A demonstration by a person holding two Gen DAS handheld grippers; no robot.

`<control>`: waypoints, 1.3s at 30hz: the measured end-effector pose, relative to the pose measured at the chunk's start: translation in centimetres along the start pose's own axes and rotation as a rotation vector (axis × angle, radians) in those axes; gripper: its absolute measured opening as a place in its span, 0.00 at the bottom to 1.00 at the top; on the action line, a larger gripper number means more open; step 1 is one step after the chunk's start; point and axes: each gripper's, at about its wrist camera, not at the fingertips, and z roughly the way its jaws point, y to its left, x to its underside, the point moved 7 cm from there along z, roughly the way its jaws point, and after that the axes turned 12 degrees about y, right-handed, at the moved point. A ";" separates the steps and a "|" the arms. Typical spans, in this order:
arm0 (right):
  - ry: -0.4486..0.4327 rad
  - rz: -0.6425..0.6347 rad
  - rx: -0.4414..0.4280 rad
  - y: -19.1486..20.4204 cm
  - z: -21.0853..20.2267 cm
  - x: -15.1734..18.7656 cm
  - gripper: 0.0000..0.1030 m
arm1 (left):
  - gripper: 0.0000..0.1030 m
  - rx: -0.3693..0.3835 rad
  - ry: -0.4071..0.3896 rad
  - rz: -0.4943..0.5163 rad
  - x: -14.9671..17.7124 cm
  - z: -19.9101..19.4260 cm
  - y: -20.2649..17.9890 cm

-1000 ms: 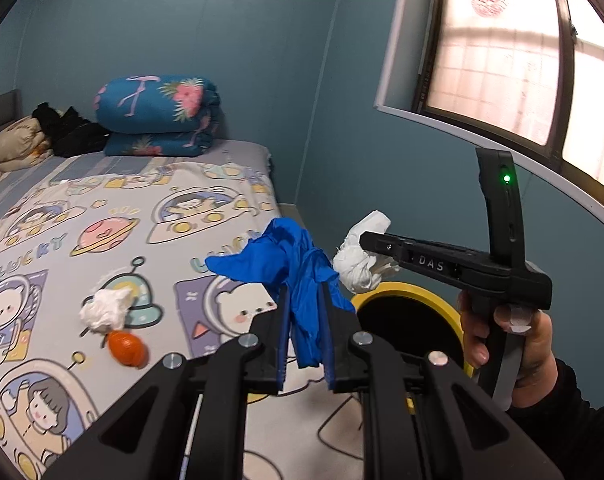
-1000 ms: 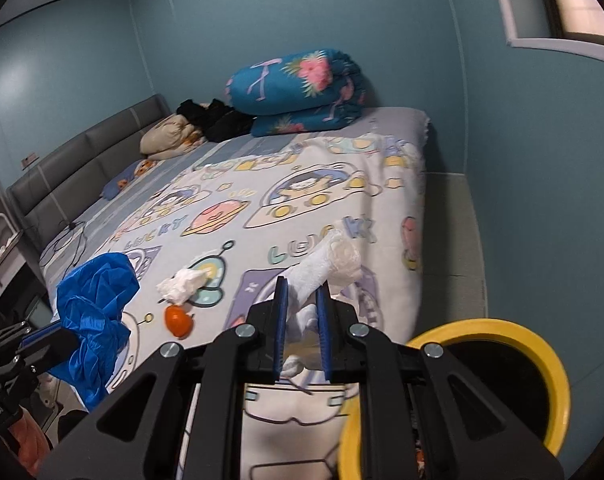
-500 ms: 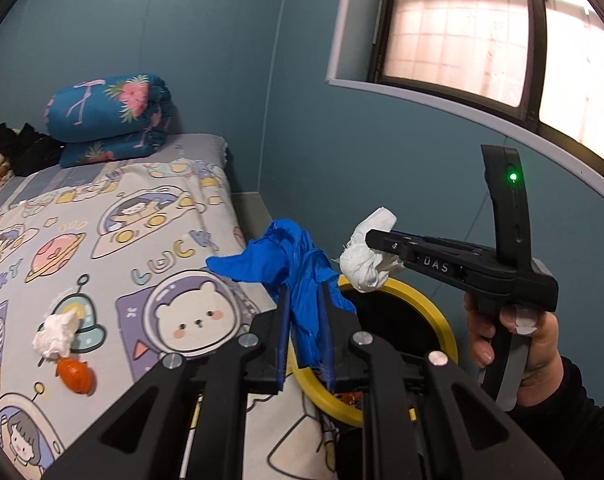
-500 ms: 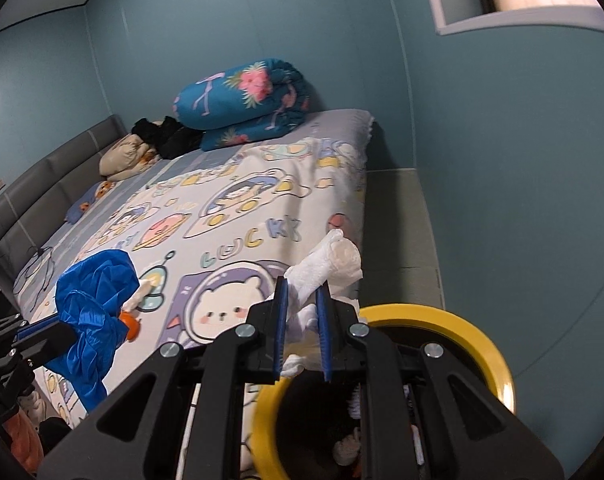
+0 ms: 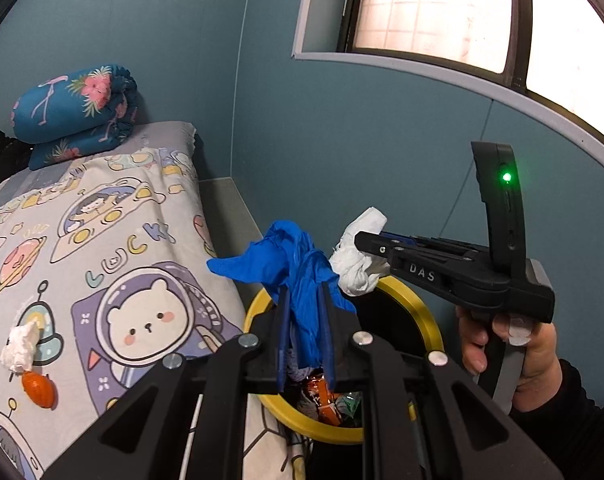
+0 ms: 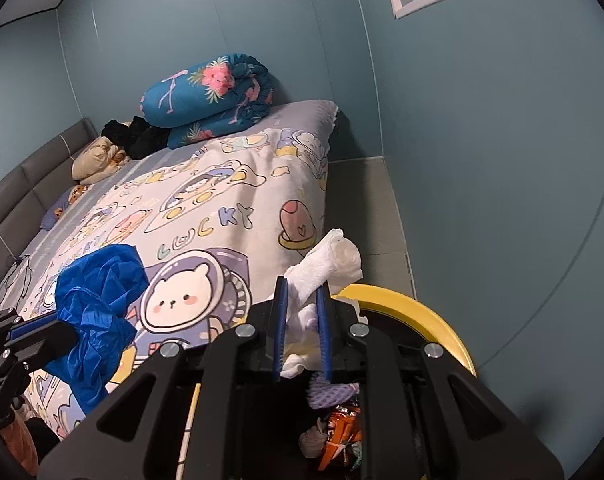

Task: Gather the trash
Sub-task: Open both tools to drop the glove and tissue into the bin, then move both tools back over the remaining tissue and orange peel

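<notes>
My left gripper point(image 5: 305, 292) is shut on a crumpled blue plastic wrapper point(image 5: 290, 264), which hangs over the near rim of the yellow-rimmed trash bin point(image 5: 406, 300). My right gripper point(image 6: 302, 288) is shut on a wad of white tissue point(image 6: 326, 264) above the same bin point(image 6: 422, 312). From the left wrist view the right gripper point(image 5: 360, 240) shows side-on, tissue point(image 5: 358, 268) bulging from its tip, a hand on its handle. Wrappers point(image 6: 338, 428) lie inside the bin. A second white tissue point(image 5: 20, 344) and an orange wrapper point(image 5: 40, 388) lie on the bed.
The bed with a cartoon sheet point(image 6: 222, 216) fills the left of both views; a rolled blue floral quilt point(image 6: 210, 96) and clothes point(image 6: 126, 136) sit at its far end. The bin stands in a narrow floor strip point(image 6: 366, 216) between the bed and the blue wall; a window point(image 5: 442, 12) is above.
Both grippers swung right from over the bed to above the bin, still gripping the blue wrapper and the tissue. The bin's contents have come into view.
</notes>
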 end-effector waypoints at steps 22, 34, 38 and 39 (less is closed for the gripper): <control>0.064 0.064 0.049 -3.1 3.0 2.1 0.14 | 0.12 0.051 0.135 -0.014 1.6 7.9 -0.7; 0.051 0.144 0.106 -5.5 2.6 2.0 0.50 | 0.48 0.051 0.130 -0.064 2.2 8.0 1.0; 0.042 0.156 0.101 -5.6 2.1 2.2 0.50 | 0.66 0.035 0.113 -0.112 2.4 7.3 2.6; 0.037 0.155 0.103 -5.5 2.0 2.2 0.50 | 0.68 0.027 0.108 -0.119 2.4 7.2 3.0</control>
